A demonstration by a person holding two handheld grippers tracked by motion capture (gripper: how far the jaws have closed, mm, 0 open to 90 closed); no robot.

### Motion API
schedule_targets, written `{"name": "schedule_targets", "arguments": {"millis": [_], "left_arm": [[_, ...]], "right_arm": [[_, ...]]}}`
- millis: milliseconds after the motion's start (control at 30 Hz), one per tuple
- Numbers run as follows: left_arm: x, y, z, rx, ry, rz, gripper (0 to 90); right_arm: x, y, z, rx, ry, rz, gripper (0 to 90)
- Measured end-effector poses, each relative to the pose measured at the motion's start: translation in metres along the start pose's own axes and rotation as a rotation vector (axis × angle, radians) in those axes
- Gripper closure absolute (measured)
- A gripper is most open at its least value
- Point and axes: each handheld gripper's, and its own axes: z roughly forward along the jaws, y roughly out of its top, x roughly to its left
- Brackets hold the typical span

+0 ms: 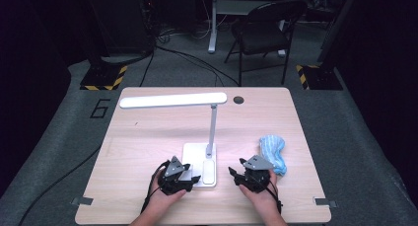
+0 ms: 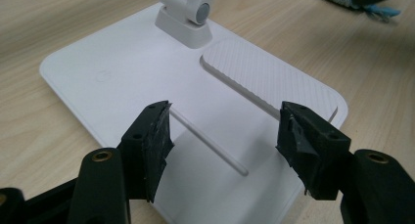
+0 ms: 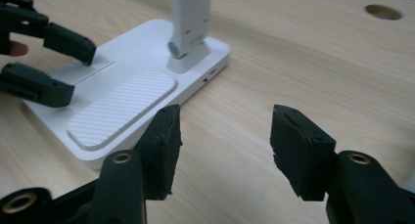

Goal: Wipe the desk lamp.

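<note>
the white lamp base (image 1: 199, 165) is set near the front middle of the worktop (image 1: 148, 147), its thin stem rising to a lit bar (image 1: 172, 100) that reaches toward the left. the left tongs (image 2: 222, 136) are held over the base's front left part, jaws apart, with nothing clamped between them. the right tongs (image 3: 222, 145) are held just right of the base above bare wood, jaws also apart and empty. a blue cloth (image 1: 273, 149) lies beside the right hand (image 1: 261, 194).

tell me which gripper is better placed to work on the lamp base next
Left. The left gripper hangs over the lamp base with open jaws; the right gripper is beside it, over bare table.
</note>
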Motion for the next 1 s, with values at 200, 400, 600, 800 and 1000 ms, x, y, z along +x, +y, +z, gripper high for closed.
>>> {"name": "schedule_targets", "arguments": {"millis": [200,400,600,800,1000], "left_arm": [[0.008,-0.002,-0.01,-0.015,0.042,-0.013,36.5],[0.016,-0.006,-0.015,-0.017,0.063,-0.063,35.8],[0.018,-0.01,-0.014,0.017,0.05,-0.07,35.6],[0.019,-0.013,-0.013,0.041,0.032,-0.076,35.1],[0.014,-0.014,-0.014,0.038,0.002,-0.075,35.5]], "right_arm": [[0.019,-0.001,0.018,0.03,0.051,-0.014,45.2],[0.037,-0.003,0.031,0.066,0.091,-0.019,43.6],[0.045,0.0,0.035,0.048,0.114,-0.024,41.2],[0.052,0.002,0.04,0.051,0.134,-0.036,40.1],[0.062,0.007,0.048,0.046,0.131,-0.077,37.6]]}}
